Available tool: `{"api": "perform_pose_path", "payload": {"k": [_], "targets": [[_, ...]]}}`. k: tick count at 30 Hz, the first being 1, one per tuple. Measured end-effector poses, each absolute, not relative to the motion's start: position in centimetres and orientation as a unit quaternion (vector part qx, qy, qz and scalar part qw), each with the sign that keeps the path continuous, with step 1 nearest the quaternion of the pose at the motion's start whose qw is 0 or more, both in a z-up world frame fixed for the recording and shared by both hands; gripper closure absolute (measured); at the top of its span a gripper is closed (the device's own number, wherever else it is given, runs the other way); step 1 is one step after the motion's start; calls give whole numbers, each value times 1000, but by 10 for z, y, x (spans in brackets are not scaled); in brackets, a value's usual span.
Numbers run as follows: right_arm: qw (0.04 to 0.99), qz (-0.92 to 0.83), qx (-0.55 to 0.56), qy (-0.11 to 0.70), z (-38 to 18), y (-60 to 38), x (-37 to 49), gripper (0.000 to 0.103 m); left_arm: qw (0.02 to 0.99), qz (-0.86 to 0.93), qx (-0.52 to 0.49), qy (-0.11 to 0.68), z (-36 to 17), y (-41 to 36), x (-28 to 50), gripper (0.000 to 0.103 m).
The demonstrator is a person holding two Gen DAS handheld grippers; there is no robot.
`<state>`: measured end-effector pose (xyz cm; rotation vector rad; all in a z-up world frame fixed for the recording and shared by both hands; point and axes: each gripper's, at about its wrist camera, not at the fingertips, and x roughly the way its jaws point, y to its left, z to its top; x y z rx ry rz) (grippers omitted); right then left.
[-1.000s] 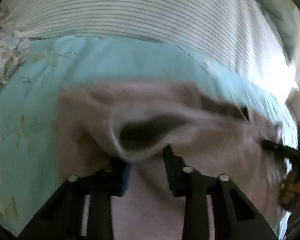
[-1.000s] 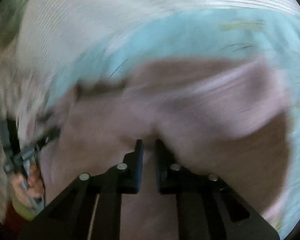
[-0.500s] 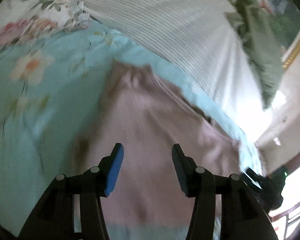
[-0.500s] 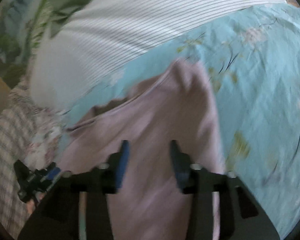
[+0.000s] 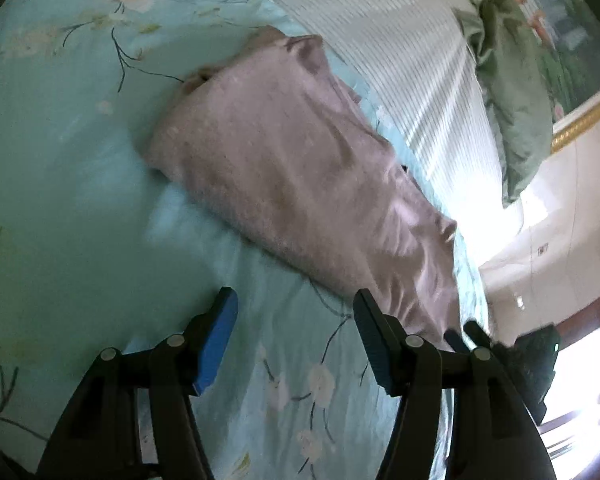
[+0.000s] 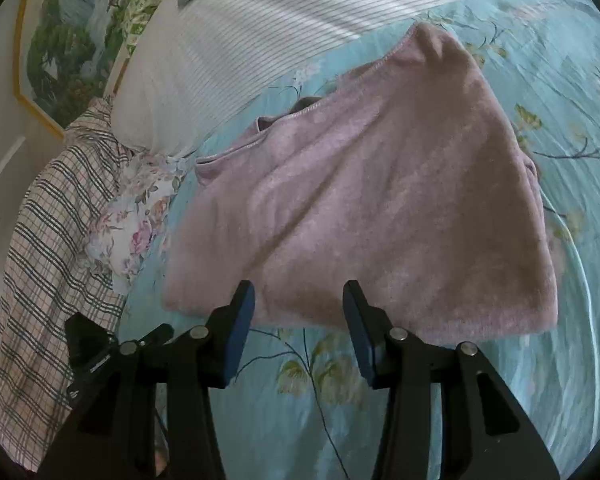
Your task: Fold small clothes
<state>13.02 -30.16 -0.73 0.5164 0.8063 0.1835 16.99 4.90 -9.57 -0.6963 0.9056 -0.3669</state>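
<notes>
A small mauve knit garment (image 5: 300, 168) lies folded flat on a light-blue floral bed sheet (image 5: 68, 208); it also shows in the right wrist view (image 6: 388, 208), with its stitched hem along the far edge. My left gripper (image 5: 296, 304) is open and empty, hovering over the sheet just short of the garment's near edge. My right gripper (image 6: 298, 292) is open and empty, its fingertips at the garment's near edge. The right gripper's tips (image 5: 466, 332) show at the garment's right end in the left wrist view. The left gripper's body (image 6: 88, 344) shows at lower left in the right wrist view.
A white striped pillow (image 6: 284, 28) lies behind the garment, also in the left wrist view (image 5: 404, 52). A plaid cloth (image 6: 48, 240) and a floral cloth (image 6: 132, 216) lie at the left. A green cloth (image 5: 512, 92) and a framed picture (image 6: 60, 48) sit beyond.
Both grippers let go of the garment, opened and pulled back. The garment now lies flat and folded on the sheet.
</notes>
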Motion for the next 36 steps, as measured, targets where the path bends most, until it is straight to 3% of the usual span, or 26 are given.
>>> {"api": "perform_pose_path", "payload": {"k": [8, 11, 15, 25, 31, 32, 35, 36], "targets": [[885, 83, 257, 379, 0, -316, 123, 55, 821, -128, -381, 405, -100, 63, 233, 35], [886, 80, 258, 376, 2, -320, 122, 53, 835, -97, -379, 387, -96, 68, 255, 40], [885, 77, 267, 374, 1, -329, 125, 50, 841, -87, -364, 391, -94, 59, 273, 97], [881, 87, 276, 376, 21, -363, 162, 50, 914, -180, -176, 319, -15, -53, 240, 99], [867, 123, 293, 384, 29, -379, 200, 50, 924, -227, -5, 308, -21, -156, 212, 98], [859, 132, 301, 392, 26, -380, 210, 48, 923, -228, 18, 310, -28, -166, 208, 98], [844, 145, 310, 414, 17, -378, 231, 29, 914, -234, 42, 329, -48, -184, 208, 98], [840, 145, 312, 420, 13, -378, 238, 28, 910, -237, 38, 337, -52, -184, 210, 98]]}}
